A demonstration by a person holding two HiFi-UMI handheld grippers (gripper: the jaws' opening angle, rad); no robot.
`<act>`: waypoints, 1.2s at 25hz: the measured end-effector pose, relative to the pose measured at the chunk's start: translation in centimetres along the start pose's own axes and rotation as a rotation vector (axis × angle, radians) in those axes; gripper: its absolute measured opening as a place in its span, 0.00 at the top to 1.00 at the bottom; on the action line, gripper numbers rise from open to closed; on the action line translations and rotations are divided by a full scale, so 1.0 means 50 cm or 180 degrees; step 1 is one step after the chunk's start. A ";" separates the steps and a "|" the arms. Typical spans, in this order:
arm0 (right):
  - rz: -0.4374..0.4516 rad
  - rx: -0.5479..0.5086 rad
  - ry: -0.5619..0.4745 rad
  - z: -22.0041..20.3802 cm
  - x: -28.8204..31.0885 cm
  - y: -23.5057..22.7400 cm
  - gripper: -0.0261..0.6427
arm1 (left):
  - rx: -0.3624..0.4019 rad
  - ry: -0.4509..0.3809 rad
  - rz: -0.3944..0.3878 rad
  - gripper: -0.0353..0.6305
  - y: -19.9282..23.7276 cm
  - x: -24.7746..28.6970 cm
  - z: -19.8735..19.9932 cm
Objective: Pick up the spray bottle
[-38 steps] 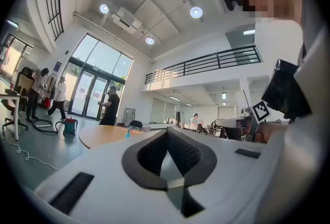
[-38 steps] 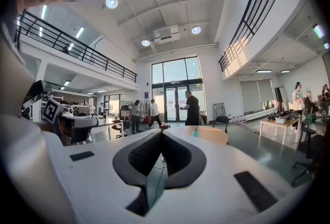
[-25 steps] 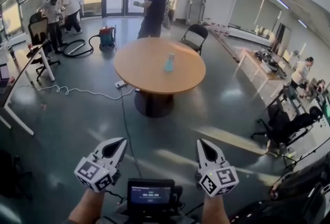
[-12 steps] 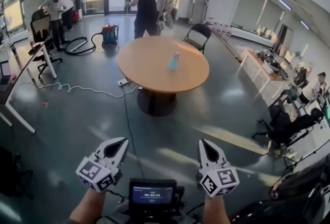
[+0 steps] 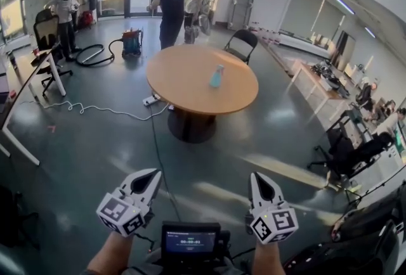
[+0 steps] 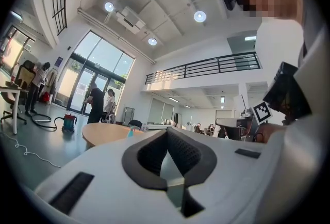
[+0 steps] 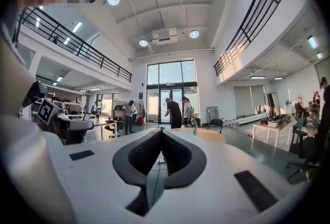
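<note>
Across the floor [image 5: 82, 153], the round table [image 5: 181, 87] had drawn slightly nearer, the spray bottle [image 5: 216, 76] upright on it, well apart from the left gripper [image 5: 151, 175] and right gripper [image 5: 257, 177]. Both jaws were closed and empty, so the approach looked only begun.

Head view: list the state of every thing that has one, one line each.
spray bottle: upright on the round table, untouched.
left gripper: shut, empty.
right gripper: shut, empty.
black chair: upright beyond the round table, unoccupied.
</note>
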State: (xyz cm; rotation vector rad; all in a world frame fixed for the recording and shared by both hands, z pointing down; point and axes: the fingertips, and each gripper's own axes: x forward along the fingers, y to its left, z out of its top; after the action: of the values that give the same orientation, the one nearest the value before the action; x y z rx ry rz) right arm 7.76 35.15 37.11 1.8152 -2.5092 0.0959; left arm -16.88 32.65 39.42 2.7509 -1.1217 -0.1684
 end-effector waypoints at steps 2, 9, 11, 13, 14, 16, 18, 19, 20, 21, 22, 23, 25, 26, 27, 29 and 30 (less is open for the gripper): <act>-0.0039 0.0006 0.0034 -0.004 0.001 0.013 0.95 | -0.0010 0.0016 -0.0059 0.94 0.008 -0.006 -0.005; -0.0043 -0.0011 0.0097 -0.011 0.022 0.021 0.95 | -0.0056 0.0072 -0.0143 0.94 0.028 0.003 -0.021; -0.0004 0.0015 0.0104 -0.019 0.041 0.014 0.95 | -0.0042 0.0086 -0.0122 0.94 0.038 0.018 -0.022; 0.0039 0.0040 0.0114 -0.027 0.065 0.007 0.95 | -0.0037 0.0096 -0.0089 0.94 0.049 0.033 -0.022; 0.0051 0.0051 0.0120 -0.028 0.078 0.003 0.95 | -0.0036 0.0101 -0.0070 0.94 0.055 0.040 -0.022; 0.0064 0.0090 0.0119 -0.025 0.107 -0.010 0.95 | -0.0022 0.0120 -0.0032 0.94 0.066 0.059 -0.022; 0.0093 0.0134 0.0086 -0.021 0.138 -0.032 0.95 | 0.0018 0.0148 0.0009 0.94 0.078 0.087 -0.019; 0.0124 0.0145 0.0063 -0.020 0.154 -0.044 0.95 | 0.0051 0.0161 0.0037 0.94 0.086 0.104 -0.016; 0.0157 0.0148 0.0041 -0.019 0.171 -0.056 0.95 | 0.0090 0.0172 0.0074 0.94 0.096 0.121 -0.014; 0.0182 0.0152 0.0023 -0.018 0.186 -0.068 0.95 | 0.0122 0.0180 0.0116 0.94 0.107 0.138 -0.011; 0.0198 0.0162 0.0011 -0.016 0.201 -0.080 0.95 | 0.0136 0.0177 0.0154 0.94 0.115 0.155 -0.008; 0.0214 0.0171 0.0004 -0.014 0.214 -0.094 0.95 | 0.0134 0.0162 0.0185 0.94 0.121 0.170 -0.005; 0.0253 0.0161 0.0003 -0.005 0.241 -0.122 0.95 | 0.0132 0.0130 0.0226 0.94 0.128 0.203 0.002; 0.0279 0.0150 0.0000 -0.001 0.255 -0.138 0.95 | 0.0141 0.0125 0.0237 0.94 0.130 0.222 0.004; 0.0315 0.0144 -0.0012 0.002 0.268 -0.153 0.95 | 0.0161 0.0124 0.0246 0.94 0.132 0.242 0.006; 0.0395 0.0152 -0.0034 0.001 0.291 -0.185 0.95 | 0.0223 0.0133 0.0285 0.94 0.138 0.280 0.007; 0.0416 0.0157 -0.0034 0.002 0.300 -0.199 0.95 | 0.0232 0.0143 0.0309 0.94 0.138 0.298 0.008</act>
State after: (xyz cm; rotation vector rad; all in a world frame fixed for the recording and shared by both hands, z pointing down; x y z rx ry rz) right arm 12.54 17.83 38.30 1.6707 -2.6543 0.1542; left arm -11.04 17.30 39.74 2.7402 -1.2705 -0.0539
